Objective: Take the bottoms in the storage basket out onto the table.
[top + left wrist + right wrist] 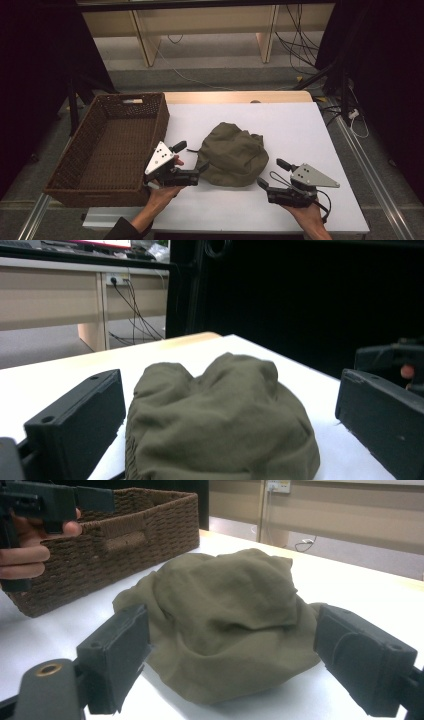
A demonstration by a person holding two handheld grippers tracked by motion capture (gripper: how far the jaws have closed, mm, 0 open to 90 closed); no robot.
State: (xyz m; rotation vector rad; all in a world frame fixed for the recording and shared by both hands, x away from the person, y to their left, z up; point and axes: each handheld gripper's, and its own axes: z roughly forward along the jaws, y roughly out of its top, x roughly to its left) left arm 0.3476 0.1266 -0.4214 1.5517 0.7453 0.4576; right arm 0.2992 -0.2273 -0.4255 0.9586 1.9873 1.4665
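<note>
No readable brand, label or writing anywhere. Olive-green cloth (pixel 233 154) bunched in a heap on the white table (pixel 300 130), near the middle, just right of the woven brown basket (pixel 107 145). Left gripper (pixel 192 159) at the cloth's left edge, jaws spread wide, near jaw tip seemingly touching the fabric, contact hard to confirm from the high view. In the left gripper view, cloth (pixel 220 425) between the two black jaws, lower part cut off by the frame bottom, stitched hem barely visible at bottom left. Right gripper (pixel 274 174) just beside the cloth's near right edge, jaws wide apart, not gripping; cloth (pixel 225 620) ahead of and between the jaws in the right gripper view, touching or not unclear. Left hand (pixel 30 550) and left gripper body at top left there, partly cut off, basket (pixel 125 535) behind them. Basket's near left corner overhangs the table edge. Basket interior dark, contents hard to make out. Desk legs and cables on the floor beyond the far edge, blurred.
</note>
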